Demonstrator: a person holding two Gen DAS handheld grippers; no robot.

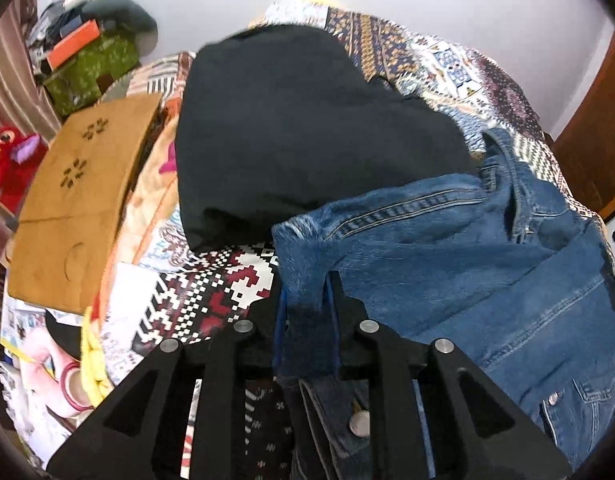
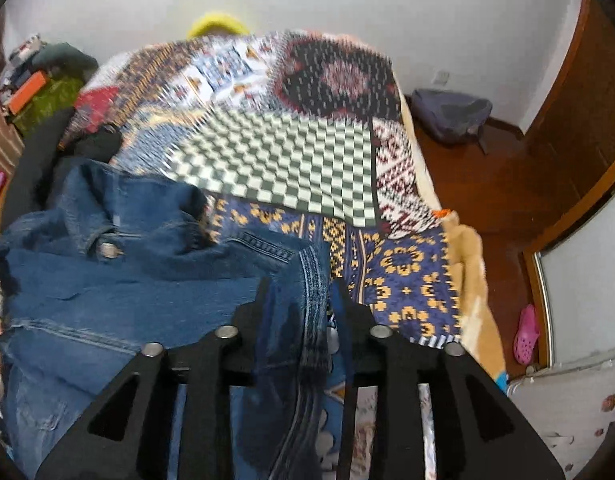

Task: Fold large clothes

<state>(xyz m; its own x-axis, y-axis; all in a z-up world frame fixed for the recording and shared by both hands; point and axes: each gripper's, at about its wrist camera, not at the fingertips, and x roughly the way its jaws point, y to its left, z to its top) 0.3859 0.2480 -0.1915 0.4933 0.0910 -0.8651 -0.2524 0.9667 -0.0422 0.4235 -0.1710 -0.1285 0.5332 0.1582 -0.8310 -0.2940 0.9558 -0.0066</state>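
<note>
A blue denim jacket (image 1: 447, 248) lies crumpled on a patchwork bedspread (image 1: 227, 280). My left gripper (image 1: 308, 292) is shut on a fold of its edge, and the cloth fills the space between the fingers. Just behind the jacket lies a black garment (image 1: 299, 120). In the right wrist view the denim jacket (image 2: 127, 280) spreads to the left. Its stitched hem hangs between the fingers of my right gripper (image 2: 301, 292). The jaws stand apart there, with a gap beside the right finger where the bedspread (image 2: 275, 160) shows through.
A brown cardboard box (image 1: 79, 208), a red plush toy (image 1: 7, 160) and a green box (image 1: 91, 68) crowd the left side. A tape roll (image 1: 73, 388) lies near the bed's corner. On the wooden floor (image 2: 487, 184) at right are a grey backpack (image 2: 451, 114) and a pink shoe (image 2: 525, 334).
</note>
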